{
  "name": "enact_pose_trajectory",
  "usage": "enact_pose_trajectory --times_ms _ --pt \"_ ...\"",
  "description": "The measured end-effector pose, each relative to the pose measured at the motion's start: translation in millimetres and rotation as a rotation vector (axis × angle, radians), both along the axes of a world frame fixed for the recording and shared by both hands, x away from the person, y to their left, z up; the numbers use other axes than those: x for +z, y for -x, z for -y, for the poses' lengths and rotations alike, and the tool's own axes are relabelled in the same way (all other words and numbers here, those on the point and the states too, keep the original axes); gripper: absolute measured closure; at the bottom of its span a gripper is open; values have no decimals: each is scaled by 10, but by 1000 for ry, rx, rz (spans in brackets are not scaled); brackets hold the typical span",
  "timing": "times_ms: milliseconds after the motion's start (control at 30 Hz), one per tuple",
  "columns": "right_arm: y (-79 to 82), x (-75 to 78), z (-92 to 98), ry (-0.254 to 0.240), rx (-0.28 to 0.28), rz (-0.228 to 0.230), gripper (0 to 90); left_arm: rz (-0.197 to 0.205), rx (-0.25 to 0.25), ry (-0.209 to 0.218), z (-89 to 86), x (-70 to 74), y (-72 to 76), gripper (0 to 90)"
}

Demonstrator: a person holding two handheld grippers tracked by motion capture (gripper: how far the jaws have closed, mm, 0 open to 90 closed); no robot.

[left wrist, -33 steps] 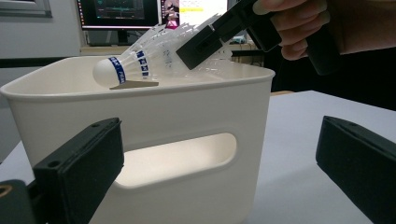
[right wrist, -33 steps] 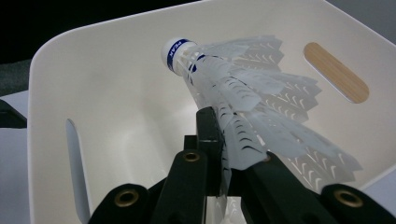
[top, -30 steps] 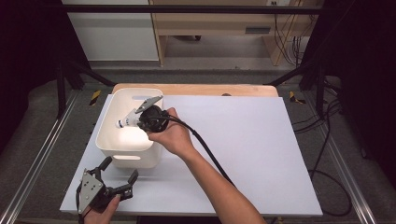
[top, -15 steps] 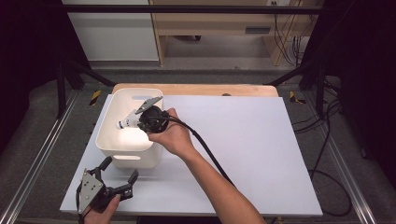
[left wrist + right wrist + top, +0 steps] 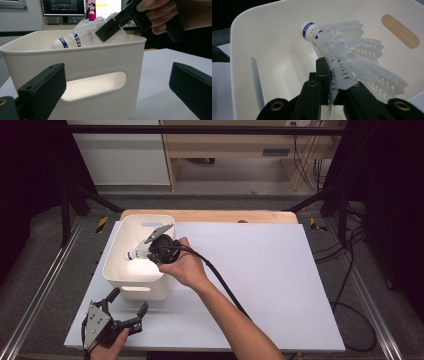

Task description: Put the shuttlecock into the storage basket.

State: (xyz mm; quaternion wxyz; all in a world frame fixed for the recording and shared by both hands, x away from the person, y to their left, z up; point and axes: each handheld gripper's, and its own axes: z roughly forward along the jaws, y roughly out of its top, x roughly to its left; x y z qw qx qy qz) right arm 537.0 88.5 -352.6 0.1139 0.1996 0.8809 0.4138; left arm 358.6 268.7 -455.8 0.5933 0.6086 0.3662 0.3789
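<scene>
Your right gripper hung over the open top of the white plastic bin, which stood on the white board near its left edge; your right hand gripped the tool from the bin's right rim, cable trailing back along your forearm. The jaws sat nearly together and pinched the feathered skirt of a white shuttlecock; in the right gripper view the feathers were squeezed between the black jaws, the cork tip with its blue band pointing away toward the bin's far wall. The jaws had just eased a little wider, yet the skirt was caught between them. From the left gripper view the shuttlecock lay tilted just above the bin's rim, cork toward the left, not touching the bin floor as far as could be told. Your left gripper rested low at the board's near left corner, just in front of the bin's handle slot, jaws spread wide apart with nothing between them, your left hand at the bottom edge of the high view
</scene>
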Motion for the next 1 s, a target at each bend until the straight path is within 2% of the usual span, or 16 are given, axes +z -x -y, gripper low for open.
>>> enact_pose_trajectory --times_ms 133,167,300,400,533,1000 --pt "100 25 21 24 -16 -11 575 0 0 2 1 -2 -2 10" --pt "139 42 38 25 -22 -10 559 0 0 2 2 -2 -2 10" --pt "309 155 142 -20 -29 16 516 -1 0 -4 10 -2 1 10" --pt "421 252 223 -79 -28 38 508 0 -1 -7 12 -4 1 10" --pt "519 337 301 -120 -27 67 504 0 -1 -7 14 -5 1 10" --pt "540 380 351 -140 -43 88 454 -1 2 -7 8 -5 4 10"
